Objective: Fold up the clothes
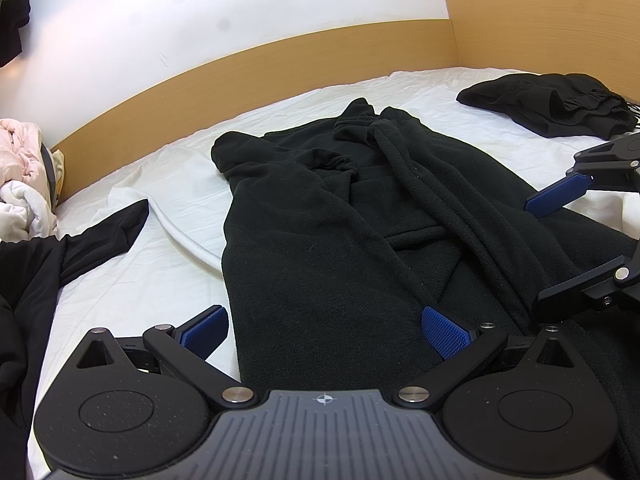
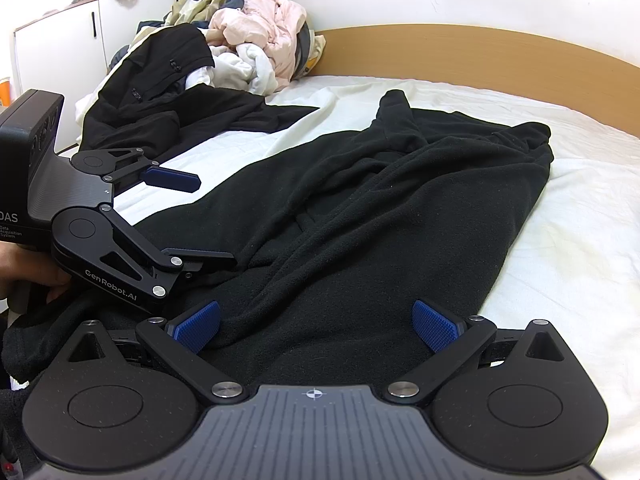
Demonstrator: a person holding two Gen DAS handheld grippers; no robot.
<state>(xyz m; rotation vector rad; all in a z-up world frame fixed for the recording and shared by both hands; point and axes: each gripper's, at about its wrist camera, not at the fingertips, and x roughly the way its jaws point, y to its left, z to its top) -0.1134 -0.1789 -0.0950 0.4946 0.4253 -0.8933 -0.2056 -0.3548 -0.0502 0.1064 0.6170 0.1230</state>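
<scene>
Far left: clothes pile (image 2: 248, 44) w/ pink & white items heaped by the headboard (image 1: 280, 76), black jacket (image 2: 160, 92) spilling off it onto the bed (image 1: 132, 280). Left gripper (image 1: 324, 330) released, fingers spread wide, its left pad over white sheet, right pad over the black fleece garment (image 1: 340, 240). Garment lies flat lengthwise mid-bed, sleeves crossed over its front. Right gripper (image 2: 316, 326) also released, both blue pads just above the fleece's near end. Far right: small folded black item (image 1: 552, 100) near the bed corner, well apart.

Black fleece garment (image 1: 320, 240), white sheet (image 1: 160, 280), tan headboard (image 1: 280, 68), blue pads (image 2: 434, 326).
</scene>
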